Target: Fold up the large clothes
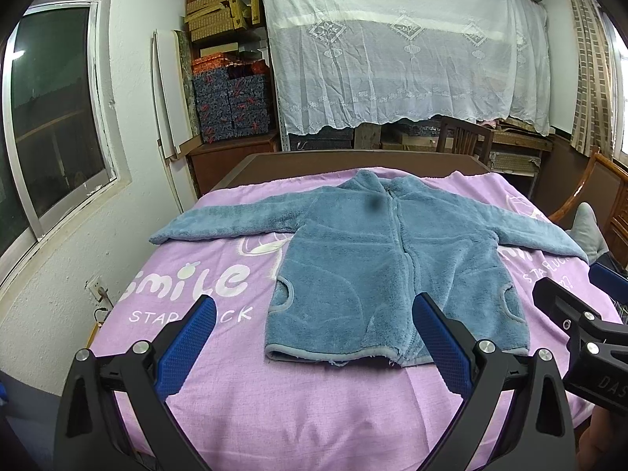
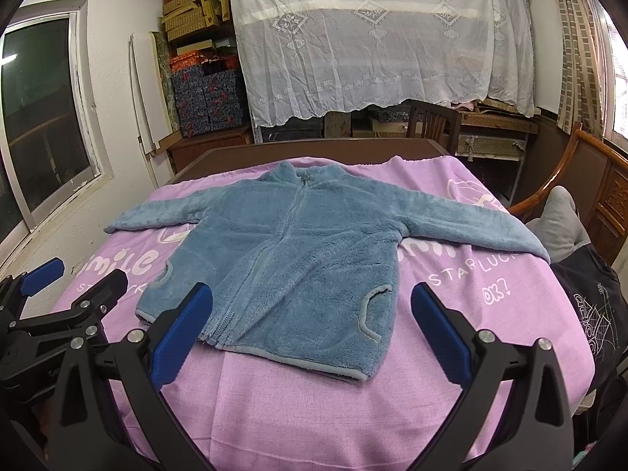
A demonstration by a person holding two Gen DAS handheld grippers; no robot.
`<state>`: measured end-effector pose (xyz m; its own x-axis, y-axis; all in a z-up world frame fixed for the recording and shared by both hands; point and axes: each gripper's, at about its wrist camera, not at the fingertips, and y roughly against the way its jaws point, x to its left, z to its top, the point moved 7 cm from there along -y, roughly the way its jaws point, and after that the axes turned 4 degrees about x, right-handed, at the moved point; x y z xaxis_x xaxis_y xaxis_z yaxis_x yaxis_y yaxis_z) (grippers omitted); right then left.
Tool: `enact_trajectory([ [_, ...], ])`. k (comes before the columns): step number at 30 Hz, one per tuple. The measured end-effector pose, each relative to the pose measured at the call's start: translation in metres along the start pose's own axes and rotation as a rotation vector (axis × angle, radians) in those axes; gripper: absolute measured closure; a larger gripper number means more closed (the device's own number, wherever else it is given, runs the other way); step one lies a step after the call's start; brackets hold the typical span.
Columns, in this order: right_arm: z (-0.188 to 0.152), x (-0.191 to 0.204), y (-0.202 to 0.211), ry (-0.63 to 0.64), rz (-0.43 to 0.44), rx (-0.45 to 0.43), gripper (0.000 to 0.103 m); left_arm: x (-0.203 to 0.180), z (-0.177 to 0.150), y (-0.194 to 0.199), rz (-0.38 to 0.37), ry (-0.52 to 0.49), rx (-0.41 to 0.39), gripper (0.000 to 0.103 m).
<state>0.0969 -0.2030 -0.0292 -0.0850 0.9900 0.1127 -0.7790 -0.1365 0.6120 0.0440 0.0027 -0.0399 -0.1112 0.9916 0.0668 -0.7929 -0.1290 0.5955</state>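
Observation:
A blue fleece zip jacket (image 1: 388, 259) lies flat and face up on a purple blanket (image 1: 274, 400), collar at the far end, both sleeves spread out sideways. It also shows in the right wrist view (image 2: 298, 259). My left gripper (image 1: 314, 329) is open and empty, held above the blanket just short of the jacket's hem. My right gripper (image 2: 312, 322) is open and empty, also near the hem. The right gripper shows at the right edge of the left wrist view (image 1: 569, 306). The left gripper shows at the left edge of the right wrist view (image 2: 74, 282).
The blanket (image 2: 314, 412) covers a brown table (image 1: 314, 161). A window (image 1: 55, 117) and white wall stand left. Shelves with boxes (image 1: 231, 78) and a white lace curtain (image 1: 404, 51) stand behind. Wooden chairs (image 2: 581, 180) and dark clothing (image 2: 592, 314) are on the right.

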Motion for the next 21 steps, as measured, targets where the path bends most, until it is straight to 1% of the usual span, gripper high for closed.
enact_trajectory([
  [5,-0.001,0.001,-0.001,0.000,0.001,0.002,0.004,0.000,0.000,0.000,0.000,-0.001,0.001,0.003],
  [12,-0.005,-0.003,-0.010,-0.004,0.002,0.015,0.004,0.010,-0.008,-0.001,0.004,0.001,0.008,0.003],
  [15,-0.007,-0.005,-0.013,-0.010,0.008,0.025,0.004,0.016,-0.010,-0.007,0.011,-0.002,0.015,0.003],
  [17,-0.010,-0.010,-0.017,-0.020,0.015,0.039,0.004,0.025,-0.011,-0.019,0.020,0.009,0.034,0.003],
  [19,-0.013,-0.022,-0.024,-0.041,0.019,0.056,0.004,0.044,-0.014,-0.033,0.028,0.050,0.070,0.003],
  [21,-0.018,-0.035,-0.032,-0.069,0.021,0.080,0.004,0.056,-0.013,-0.045,0.021,0.083,0.109,0.003],
])
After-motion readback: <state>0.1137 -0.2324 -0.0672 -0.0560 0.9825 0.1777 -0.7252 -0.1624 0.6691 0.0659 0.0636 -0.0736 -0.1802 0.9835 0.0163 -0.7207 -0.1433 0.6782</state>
